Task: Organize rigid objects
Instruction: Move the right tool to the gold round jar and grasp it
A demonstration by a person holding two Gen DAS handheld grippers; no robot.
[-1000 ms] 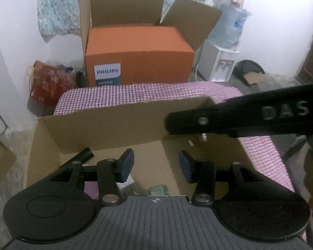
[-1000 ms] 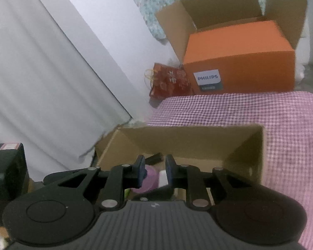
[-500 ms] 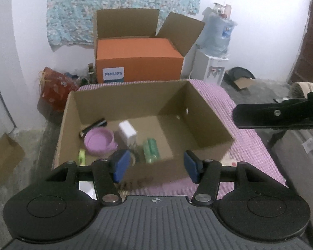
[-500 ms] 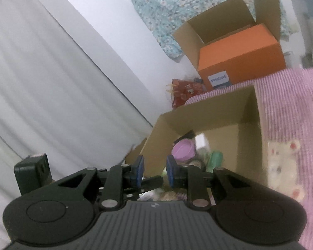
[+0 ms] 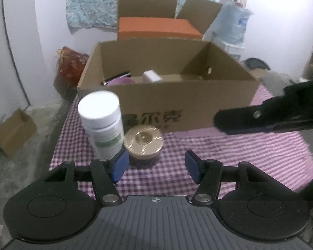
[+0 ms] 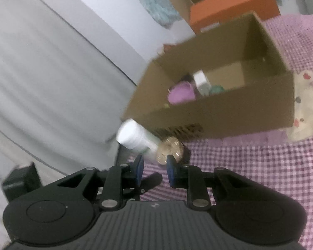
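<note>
An open cardboard box (image 5: 169,112) stands on the purple checked cloth (image 5: 229,156). Inside it lie a purple bowl (image 6: 180,93), a small white box (image 6: 202,82), a green item (image 6: 217,89) and a black object (image 5: 116,77). In front of its left corner stand a white bottle (image 5: 102,123) and a gold-lidded jar (image 5: 143,143). My left gripper (image 5: 156,164) is open and empty, just short of the jar. My right gripper (image 6: 154,170) hovers near the same two objects, its jaws a narrow gap apart with nothing between them. Its dark body (image 5: 271,114) also crosses the left wrist view.
A white plush toy (image 6: 306,108) lies on the cloth right of the box. Behind, on the floor, are an orange box (image 5: 156,29) inside a larger carton, a red bag (image 5: 71,66) and a water bottle (image 5: 233,25). A small carton (image 5: 14,131) lies left; a white curtain (image 6: 41,73) hangs nearby.
Both grippers have drawn back from the box and lowered. The white bottle and gold-lidded jar have come into view in front of it. The left jaws have widened.
</note>
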